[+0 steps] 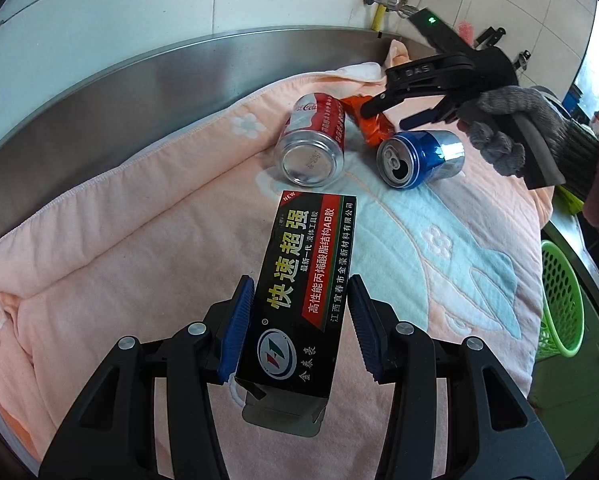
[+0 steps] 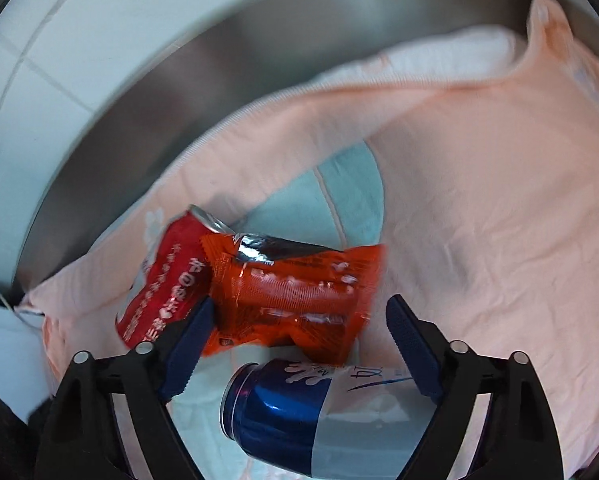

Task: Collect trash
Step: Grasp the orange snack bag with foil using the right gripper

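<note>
My left gripper has its jaws closed on the black glue box, the blue pads pressing its long sides; the box tilts away from me, its open flap end nearest the camera, above the pink towel.

Beyond it on the towel lie the rest of the trash: a red cola can on its side with its base towards me, a blue can on its side showing its opened top, and an orange snack wrapper touching the red can, just behind the blue one.

My right gripper, held in a grey-gloved hand, hangs over the wrapper with its jaws wide and nothing gripped. In the right wrist view the wrapper sits between the spread fingers, the left pad right at its edge; the frame is blurred, so I cannot say whether it touches.

A green perforated basket stands off the towel's right side, beside the steel counter.
</note>
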`<state>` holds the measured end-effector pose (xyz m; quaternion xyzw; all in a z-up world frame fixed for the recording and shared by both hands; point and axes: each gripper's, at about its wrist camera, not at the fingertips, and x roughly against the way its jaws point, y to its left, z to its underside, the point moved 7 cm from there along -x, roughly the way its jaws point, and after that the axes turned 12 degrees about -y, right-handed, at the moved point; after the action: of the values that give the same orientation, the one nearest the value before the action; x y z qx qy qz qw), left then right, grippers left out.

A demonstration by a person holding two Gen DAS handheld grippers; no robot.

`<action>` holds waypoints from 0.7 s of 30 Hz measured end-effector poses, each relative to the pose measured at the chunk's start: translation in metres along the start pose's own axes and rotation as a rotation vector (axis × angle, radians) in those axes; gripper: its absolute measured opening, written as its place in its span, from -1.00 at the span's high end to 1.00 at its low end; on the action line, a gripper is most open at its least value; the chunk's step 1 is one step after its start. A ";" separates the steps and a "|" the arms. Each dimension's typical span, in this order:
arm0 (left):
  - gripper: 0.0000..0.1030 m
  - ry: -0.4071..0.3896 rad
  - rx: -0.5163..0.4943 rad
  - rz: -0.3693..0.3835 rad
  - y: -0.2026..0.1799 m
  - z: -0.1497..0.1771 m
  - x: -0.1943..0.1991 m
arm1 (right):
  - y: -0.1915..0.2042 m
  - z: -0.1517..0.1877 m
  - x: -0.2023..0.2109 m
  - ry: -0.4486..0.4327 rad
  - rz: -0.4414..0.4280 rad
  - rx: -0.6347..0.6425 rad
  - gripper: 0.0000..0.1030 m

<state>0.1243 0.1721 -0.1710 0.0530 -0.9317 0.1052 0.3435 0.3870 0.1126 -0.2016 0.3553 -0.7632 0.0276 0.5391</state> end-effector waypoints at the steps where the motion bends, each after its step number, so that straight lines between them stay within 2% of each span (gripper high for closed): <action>1: 0.08 0.000 0.002 0.000 0.000 0.000 0.000 | -0.001 0.000 -0.001 0.002 -0.003 -0.014 -0.55; 10: 0.08 -0.008 0.015 0.005 0.002 -0.001 0.003 | -0.004 -0.003 -0.015 0.034 0.010 -0.087 -0.54; 15: 0.08 -0.008 0.015 0.014 0.001 -0.002 0.003 | -0.011 -0.003 -0.021 0.045 0.033 -0.120 -0.63; 18: 0.08 -0.007 0.011 0.016 0.000 -0.002 0.003 | -0.016 -0.005 -0.026 0.038 0.025 -0.125 -0.49; 21: 0.08 -0.007 0.015 0.018 0.002 -0.003 0.003 | -0.017 -0.003 -0.025 0.037 0.018 -0.126 -0.22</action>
<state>0.1238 0.1747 -0.1675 0.0478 -0.9326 0.1151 0.3388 0.4030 0.1140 -0.2276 0.3130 -0.7565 -0.0092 0.5741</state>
